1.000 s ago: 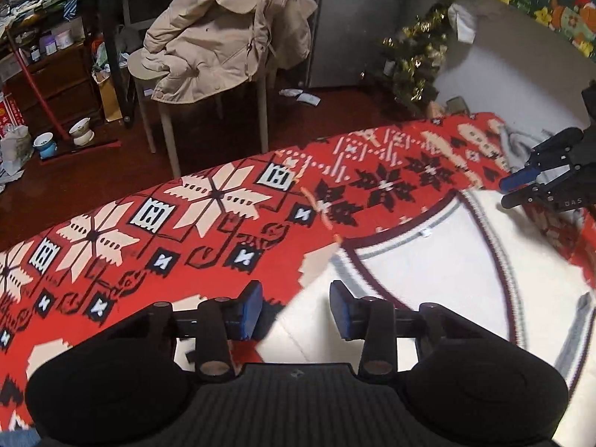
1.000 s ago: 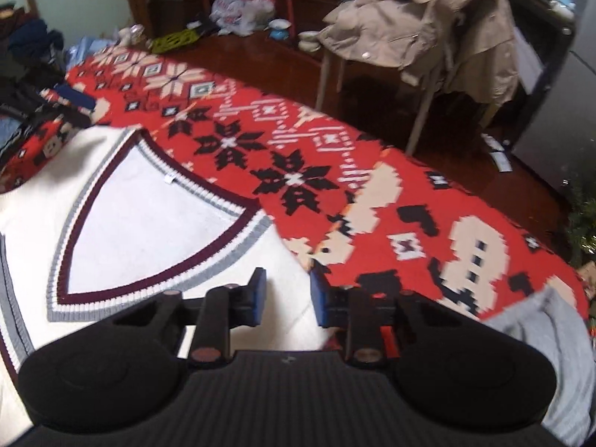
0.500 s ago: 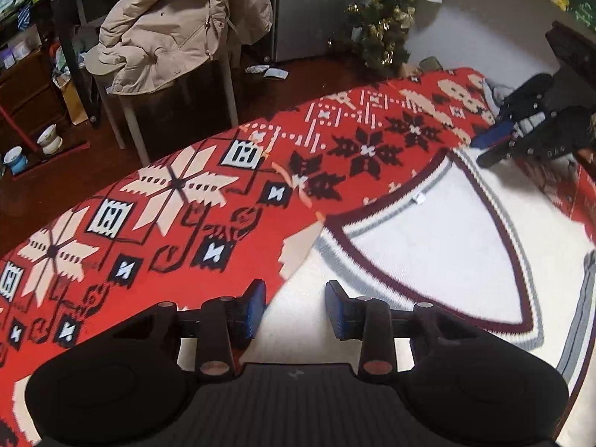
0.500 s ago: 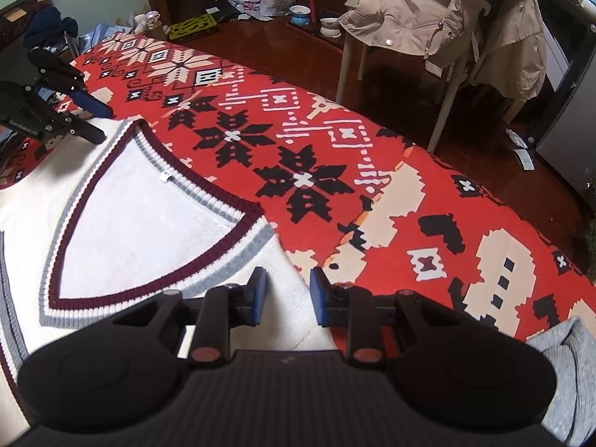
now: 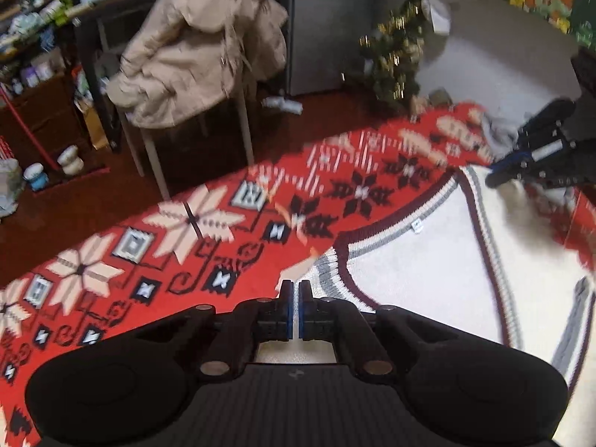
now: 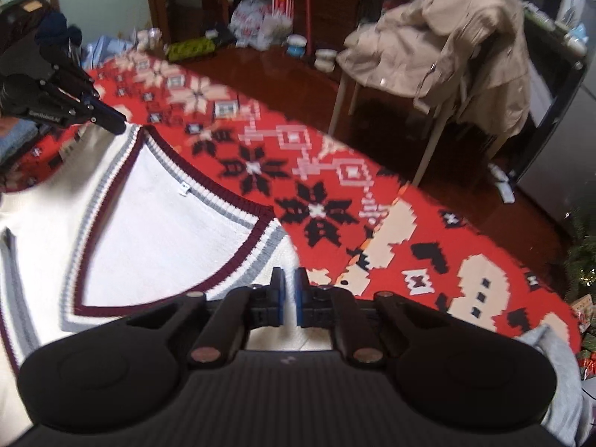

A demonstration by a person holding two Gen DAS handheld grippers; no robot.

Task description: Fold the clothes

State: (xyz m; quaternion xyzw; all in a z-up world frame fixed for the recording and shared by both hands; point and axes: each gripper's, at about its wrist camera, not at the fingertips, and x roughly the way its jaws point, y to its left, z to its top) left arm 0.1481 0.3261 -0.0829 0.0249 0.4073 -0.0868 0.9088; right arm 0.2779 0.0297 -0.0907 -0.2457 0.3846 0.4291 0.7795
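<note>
— Both sets of jaws, apart a second ago over the shoulders, have come together. What are they on?

— The left hand-held gripper (image 5: 295,307) is clamped on the left shoulder of the white V-neck vest (image 5: 421,275); the right hand-held gripper (image 6: 289,300) is pinched on the other shoulder, though the fabric between its pads is hard to make out.

— Where does the vest lie?

— Flat on the red patterned blanket (image 5: 156,260), neck opening between the two grippers, body running back toward the person. Its long axis runs from collar to hem, away from the beige coat (image 6: 447,37) on the chair.

— Which hand is nearer?

— Neither; each holds its own shoulder, so the fold likely carries both back together along that axis.
</note>
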